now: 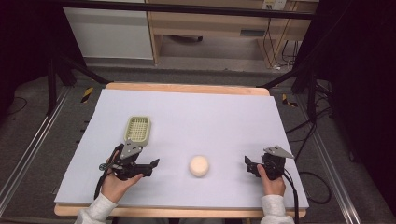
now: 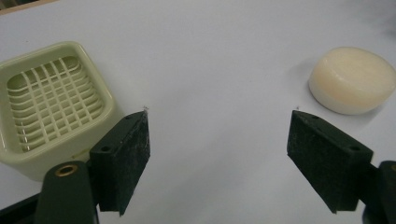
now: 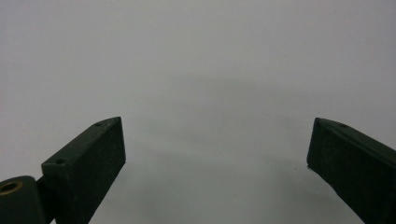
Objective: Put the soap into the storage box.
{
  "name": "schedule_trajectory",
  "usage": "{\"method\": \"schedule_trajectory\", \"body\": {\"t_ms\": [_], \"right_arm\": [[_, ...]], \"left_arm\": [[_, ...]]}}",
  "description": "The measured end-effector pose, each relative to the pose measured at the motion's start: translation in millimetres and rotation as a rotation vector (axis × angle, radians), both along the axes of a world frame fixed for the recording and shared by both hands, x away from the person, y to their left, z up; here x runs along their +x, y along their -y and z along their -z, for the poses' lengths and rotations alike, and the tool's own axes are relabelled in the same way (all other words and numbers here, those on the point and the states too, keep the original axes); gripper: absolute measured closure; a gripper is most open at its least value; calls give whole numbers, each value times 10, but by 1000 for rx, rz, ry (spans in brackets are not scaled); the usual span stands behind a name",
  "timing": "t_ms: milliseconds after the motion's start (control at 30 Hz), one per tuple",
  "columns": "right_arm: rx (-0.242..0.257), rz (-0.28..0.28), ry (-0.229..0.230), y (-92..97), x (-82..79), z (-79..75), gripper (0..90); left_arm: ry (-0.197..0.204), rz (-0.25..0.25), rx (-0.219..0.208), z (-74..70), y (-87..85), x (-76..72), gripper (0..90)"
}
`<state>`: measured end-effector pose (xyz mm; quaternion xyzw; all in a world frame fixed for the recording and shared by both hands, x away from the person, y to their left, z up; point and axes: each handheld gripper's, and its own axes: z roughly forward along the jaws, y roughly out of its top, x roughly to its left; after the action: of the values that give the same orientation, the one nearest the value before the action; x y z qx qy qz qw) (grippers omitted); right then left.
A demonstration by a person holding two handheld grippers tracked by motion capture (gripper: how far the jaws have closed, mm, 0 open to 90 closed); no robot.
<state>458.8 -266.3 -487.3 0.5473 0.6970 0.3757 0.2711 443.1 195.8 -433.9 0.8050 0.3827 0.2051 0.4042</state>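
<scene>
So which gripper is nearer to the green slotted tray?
Left. The left gripper sits just in front of the green slotted tray, on the person's side, jaws open. The right gripper is far off at the table's right, beyond the round soap bar.

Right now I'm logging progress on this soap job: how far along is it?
Nothing looks done yet. The soap lies bare on the white table cover, apart from the empty soap dish. In hand: the left tongs are open, with the soap ahead to one side and the dish to the other; the right tongs are open over bare cover. Probably left: gripping the soap and setting it in the dish.
</scene>
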Motion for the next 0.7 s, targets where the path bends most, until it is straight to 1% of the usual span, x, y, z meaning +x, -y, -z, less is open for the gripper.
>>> {"method": "schedule_trajectory", "body": {"t_ms": [300,500,533,600,633,700], "right_arm": [[3,-4,6,5,-3,0,47],[2,-3,7,1,-7,-1,47],[2,-4,7,2,-6,-1,47],[2,-4,7,1,-5,0,47],[1,-5,7,0,-5,0,47],[1,-5,7,1,-5,0,47]], "left_arm": [[9,21,-13,-64,126,38,211],[11,38,-8,-78,222,56,211],[10,42,-9,-86,256,60,211],[9,44,-12,-89,270,61,211],[9,53,-8,-98,309,67,211],[10,55,-6,-99,327,67,211]]}}
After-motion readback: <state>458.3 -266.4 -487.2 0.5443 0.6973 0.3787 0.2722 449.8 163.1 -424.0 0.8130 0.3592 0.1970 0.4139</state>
